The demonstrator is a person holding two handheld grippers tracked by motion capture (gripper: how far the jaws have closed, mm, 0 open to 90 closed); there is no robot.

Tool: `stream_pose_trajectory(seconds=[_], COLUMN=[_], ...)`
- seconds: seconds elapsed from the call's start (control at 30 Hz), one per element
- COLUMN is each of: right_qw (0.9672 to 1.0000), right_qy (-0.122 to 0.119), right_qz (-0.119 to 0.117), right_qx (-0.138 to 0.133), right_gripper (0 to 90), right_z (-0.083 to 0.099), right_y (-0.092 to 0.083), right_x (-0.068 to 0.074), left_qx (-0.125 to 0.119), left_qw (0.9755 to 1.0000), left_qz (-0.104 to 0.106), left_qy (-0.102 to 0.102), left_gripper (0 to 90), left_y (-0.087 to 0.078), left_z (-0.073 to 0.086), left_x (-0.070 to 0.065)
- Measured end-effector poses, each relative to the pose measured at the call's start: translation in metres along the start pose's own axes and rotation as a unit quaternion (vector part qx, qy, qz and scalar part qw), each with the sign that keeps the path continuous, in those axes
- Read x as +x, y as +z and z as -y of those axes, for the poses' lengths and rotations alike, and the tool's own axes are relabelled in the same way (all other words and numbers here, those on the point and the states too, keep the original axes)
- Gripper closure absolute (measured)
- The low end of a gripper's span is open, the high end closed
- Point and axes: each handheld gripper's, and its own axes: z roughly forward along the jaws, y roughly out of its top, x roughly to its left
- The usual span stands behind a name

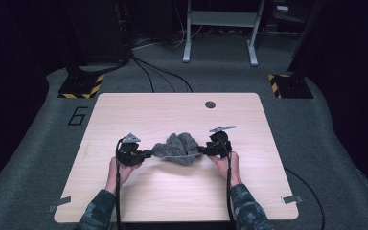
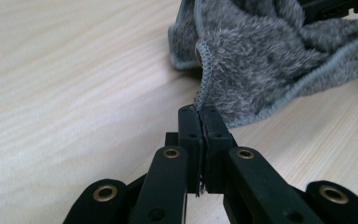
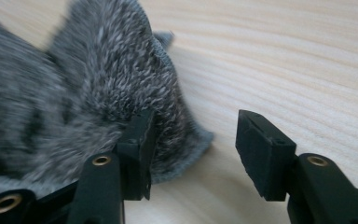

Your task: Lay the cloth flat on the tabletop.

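Observation:
A fluffy grey towel (image 1: 177, 147) lies bunched in the middle of the light wooden table (image 1: 172, 110). My left gripper (image 1: 148, 154) is at its left side, shut on the towel's stitched edge (image 2: 204, 70), which rises from between the pressed pads (image 2: 199, 112). My right gripper (image 1: 202, 150) is at the towel's right side with its jaws open. In the right gripper view the towel (image 3: 98, 93) bulges against the left jaw, and a corner of it reaches into the gap (image 3: 196, 121) without being pinched.
A round cable hole (image 1: 210, 104) sits near the table's far edge. Beyond the table are floor cables (image 1: 158, 72), two yellow-and-black striped bases (image 1: 81, 86) and a grey metal frame (image 1: 220, 28). Bare tabletop lies all around the towel.

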Motion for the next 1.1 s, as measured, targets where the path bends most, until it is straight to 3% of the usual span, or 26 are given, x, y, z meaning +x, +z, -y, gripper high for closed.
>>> stream_pose_trajectory(seconds=[0.1, 0.2, 0.27, 0.3, 0.33, 0.47, 0.53, 0.73, 0.83, 0.87, 0.9, 1.0, 1.1], right_qw=[0.9992, 0.9984, 0.9979, 0.9979, 0.9982, 0.9984, 0.9991, 0.9987, 0.9988, 0.9984, 0.9982, 0.9972, 0.9927], right_qy=[-0.027, -0.038, -0.046, -0.046, -0.045, -0.046, -0.037, -0.032, -0.03, -0.04, -0.044, -0.047, -0.054], right_qz=[0.026, 0.032, 0.033, 0.033, 0.03, 0.025, 0.021, 0.014, 0.011, 0.015, 0.02, 0.042, 0.073], right_qx=[0.016, 0.029, 0.031, 0.031, 0.025, 0.024, 0.007, -0.036, -0.037, -0.037, -0.034, -0.039, -0.079], right_gripper=[56.0, 64.6, 73.4, 73.4, 83.8, 88.1, 88.2, 88.2, 88.3, 88.3, 88.5, 88.7, 88.8], right_z=[0.0, 0.001, 0.003, 0.003, 0.006, 0.008, 0.008, 0.007, 0.01, 0.009, 0.004, -0.035, -0.087], right_y=[0.009, 0.015, 0.016, 0.016, 0.015, 0.012, 0.004, -0.037, -0.048, -0.049, -0.049, -0.046, -0.061], right_x=[0.006, 0.011, 0.012, 0.012, 0.01, 0.007, 0.005, 0.003, 0.005, 0.004, 0.002, -0.006, -0.013], left_qx=[0.003, 0.003, 0.002, -0.003, 0.0, -0.005, -0.017, -0.03, -0.027, -0.025, -0.019, -0.032, -0.077], left_qw=[1.0, 1.0, 1.0, 1.0, 1.0, 1.0, 0.9998, 0.9995, 0.9996, 0.9996, 0.9998, 0.999, 0.9947], left_qz=[0.0, -0.002, -0.002, -0.004, -0.003, -0.006, -0.008, -0.007, -0.006, -0.01, -0.004, -0.027, -0.067], left_qy=[-0.002, -0.005, -0.002, -0.002, 0.003, 0.002, -0.006, 0.0, 0.002, 0.004, -0.005, -0.016, 0.005], left_gripper=[88.4, 88.4, 88.4, 88.4, 88.4, 88.7, 88.7, 88.8, 88.9, 89.0, 89.0, 89.2, 89.3], left_y=[0.003, 0.001, 0.0, 0.0, -0.001, -0.003, -0.007, -0.018, -0.019, -0.017, -0.009, -0.003, -0.025], left_z=[0.005, 0.004, 0.004, 0.004, 0.003, 0.003, 0.002, -0.002, -0.002, -0.003, -0.014, -0.057, -0.113], left_x=[0.003, 0.002, 0.002, 0.001, 0.002, 0.002, 0.003, 0.002, 0.0, 0.0, 0.005, 0.017, 0.024])
